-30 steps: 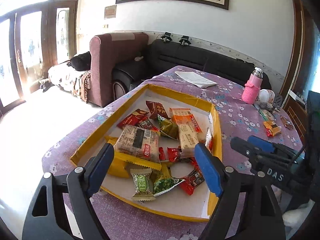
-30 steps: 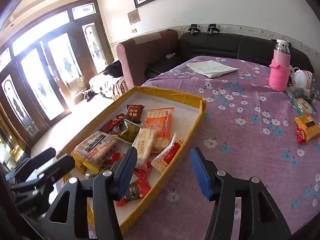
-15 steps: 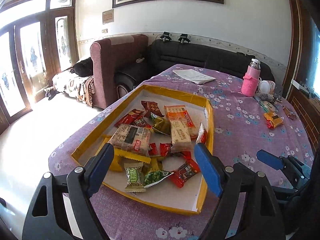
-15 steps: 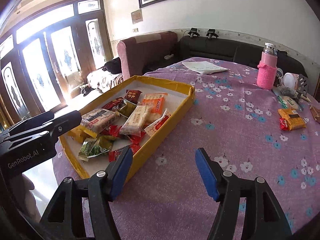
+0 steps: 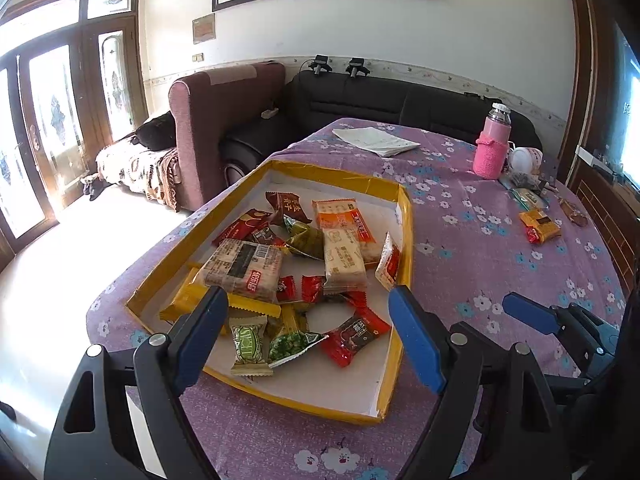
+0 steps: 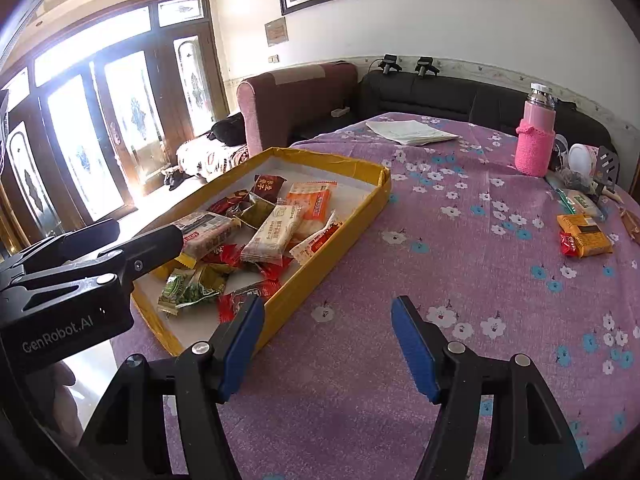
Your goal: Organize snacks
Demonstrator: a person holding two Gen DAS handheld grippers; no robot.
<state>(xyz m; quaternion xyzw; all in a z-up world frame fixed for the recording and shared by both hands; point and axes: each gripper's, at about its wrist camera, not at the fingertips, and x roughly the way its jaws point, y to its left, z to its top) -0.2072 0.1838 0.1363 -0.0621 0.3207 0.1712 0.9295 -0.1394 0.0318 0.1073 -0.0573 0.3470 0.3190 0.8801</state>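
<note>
A shallow yellow-rimmed box sits on the purple floral tablecloth and holds several snack packets, among them a brown biscuit pack, an orange pack and a red packet. The box also shows in the right wrist view. My left gripper is open and empty above the box's near end. My right gripper is open and empty over bare cloth just right of the box. An orange snack pack and a small red packet lie on the cloth far right.
A pink bottle stands at the back right beside white items and a green-white packet. Papers lie at the far edge. Sofas stand behind the table. The table's left edge drops to the floor.
Both grippers have drawn back and up from the box, so more of the table shows. The right gripper has moved right, off the box. The snacks have not moved.
</note>
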